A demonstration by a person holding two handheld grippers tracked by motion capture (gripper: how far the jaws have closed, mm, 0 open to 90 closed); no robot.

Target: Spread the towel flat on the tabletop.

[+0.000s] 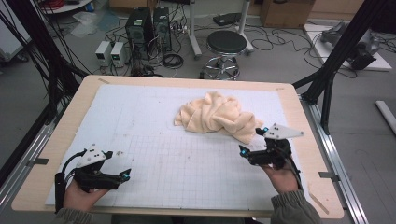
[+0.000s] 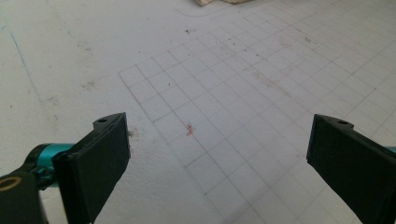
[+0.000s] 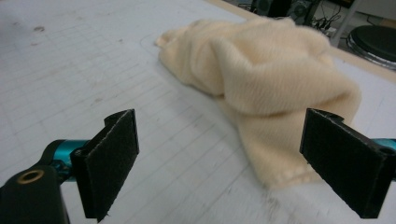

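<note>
A crumpled cream towel [image 1: 217, 115] lies on the white gridded mat [image 1: 154, 121], right of centre toward the far side. My right gripper [image 1: 252, 141] hovers just in front of the towel's near right corner, jaws wide apart and empty; the right gripper view has the towel [image 3: 261, 79] close ahead, its hem between the two pads [image 3: 109, 158]. My left gripper [image 1: 116, 164] rests near the mat's front left corner, open, with bare mat [image 2: 210, 107] between its pads [image 2: 98, 163]. An edge of the towel [image 2: 219, 2] peeks in at the top of that view.
The mat covers a wooden table [image 1: 65, 126] with edges on all sides. Beyond the far edge stand a black stool [image 1: 226, 46], computer towers [image 1: 147, 28] and floor cables. Black frame posts [image 1: 345, 42] rise at the right.
</note>
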